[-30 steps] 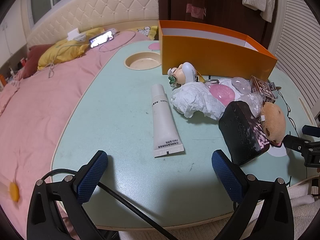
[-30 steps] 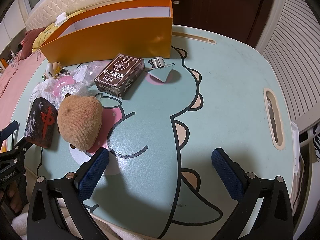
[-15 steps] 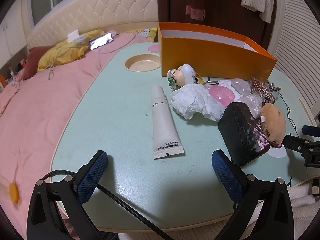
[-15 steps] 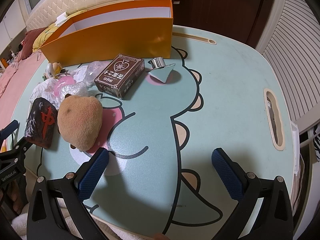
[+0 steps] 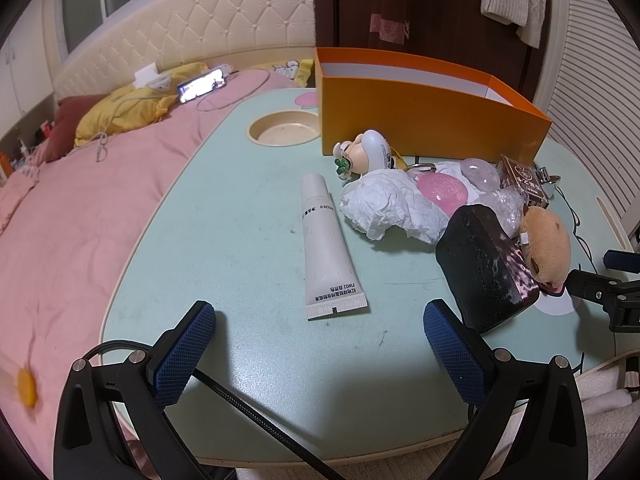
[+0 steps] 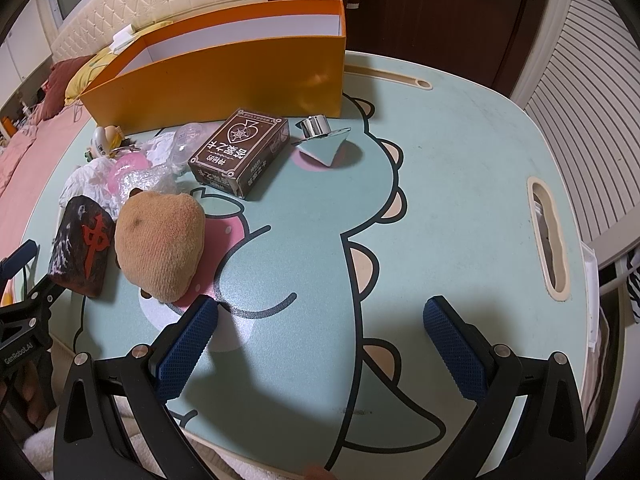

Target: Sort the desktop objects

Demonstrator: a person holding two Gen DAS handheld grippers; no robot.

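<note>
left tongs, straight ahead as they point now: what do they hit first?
Most likely the white tube. It lies on the table lengthwise between the open left tongs, crimped end nearest. The black block sits off to the right of that line. Depth is uncertain through the fisheye.

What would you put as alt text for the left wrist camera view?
An open left gripper hovers low over a pale green table, pointing at a white tube lying flat. To the right sit crumpled tissue, a black block and a tan plush toy, with an orange box behind.
</note>
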